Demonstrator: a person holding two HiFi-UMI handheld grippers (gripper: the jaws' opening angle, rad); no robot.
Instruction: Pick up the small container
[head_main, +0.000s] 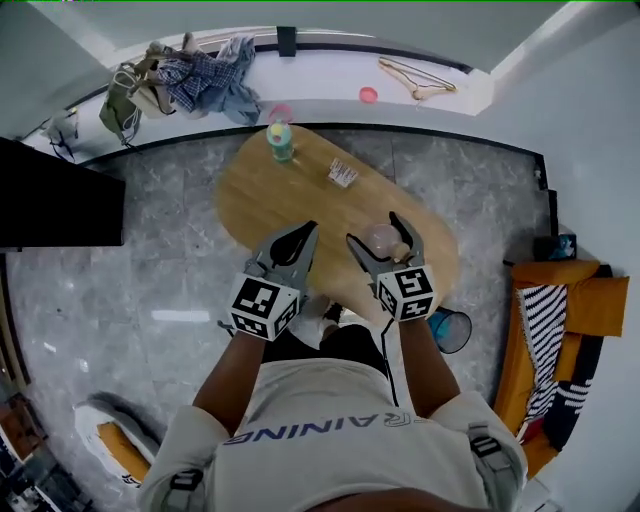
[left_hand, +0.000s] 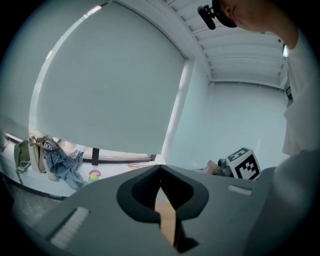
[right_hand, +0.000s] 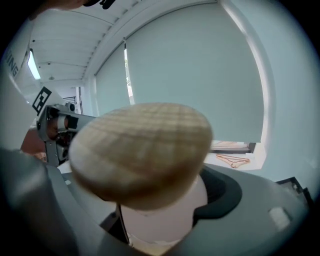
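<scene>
The small container (head_main: 384, 240), pale pink and see-through with a round wooden lid, sits between the jaws of my right gripper (head_main: 378, 232) over the near right part of the oval wooden table (head_main: 258, 200). In the right gripper view the container (right_hand: 142, 150) fills the middle, and my right gripper (right_hand: 160, 220) is shut on its body below the lid. My left gripper (head_main: 308, 232) hovers just left of it over the table's near edge. Its jaws meet at the tip with nothing held, as the left gripper view (left_hand: 161, 176) also shows.
A green bottle (head_main: 281, 141) with a pink cap stands at the table's far end, with a small packet (head_main: 343, 174) to its right. A heap of clothes (head_main: 205, 72), a pink disc (head_main: 369, 95) and a hanger (head_main: 418, 78) lie on the sill. A blue bin (head_main: 450, 328) and an orange seat (head_main: 560, 330) stand to the right.
</scene>
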